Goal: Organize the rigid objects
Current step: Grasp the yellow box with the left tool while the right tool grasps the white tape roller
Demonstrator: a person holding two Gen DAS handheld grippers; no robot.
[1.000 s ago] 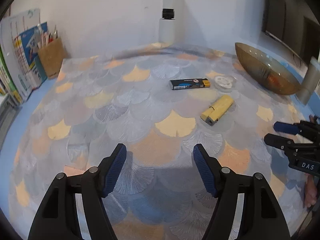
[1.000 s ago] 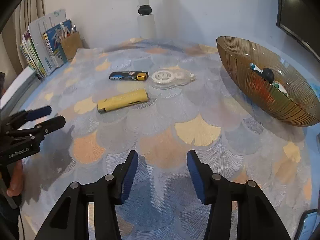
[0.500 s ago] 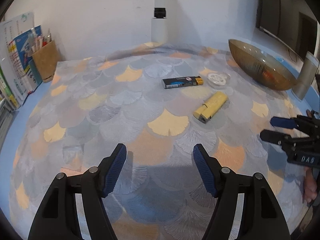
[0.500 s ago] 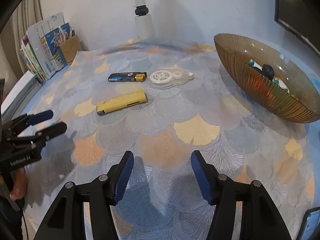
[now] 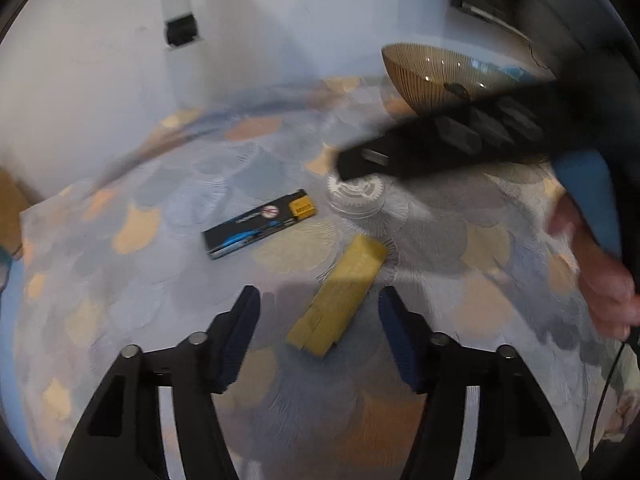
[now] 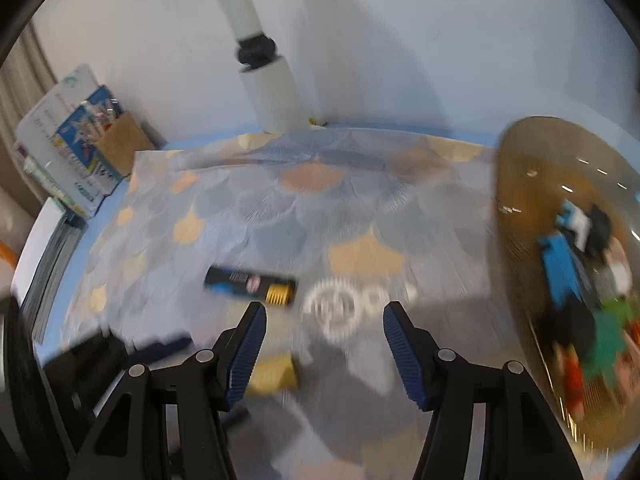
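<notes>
A yellow bar-shaped object (image 5: 340,296) lies on the patterned cloth between the fingers of my left gripper (image 5: 319,304). Its jaws are closing, and the pads stand clear of the object. Beyond it lie a black and blue lighter-like box (image 5: 258,226) and a clear correction tape (image 5: 354,196). My right gripper (image 6: 325,316) is open and hovers just before the tape (image 6: 340,308), blurred by motion, with the black box (image 6: 250,282) to its left. In the left wrist view the right gripper (image 5: 440,144) crosses as a dark blur, with a hand (image 5: 600,272) behind it.
An amber ribbed bowl (image 6: 516,200) with several small items stands at the right, also seen as the bowl (image 5: 420,80) in the left wrist view. Books (image 6: 72,140) and a cardboard pen holder (image 6: 124,144) stand at the back left, a white post (image 6: 272,80) at the back.
Both grippers have moved forward over the cloth. The left one now straddles the yellow object with narrower jaws. The right one has reached the tape, its jaws slightly wider.
</notes>
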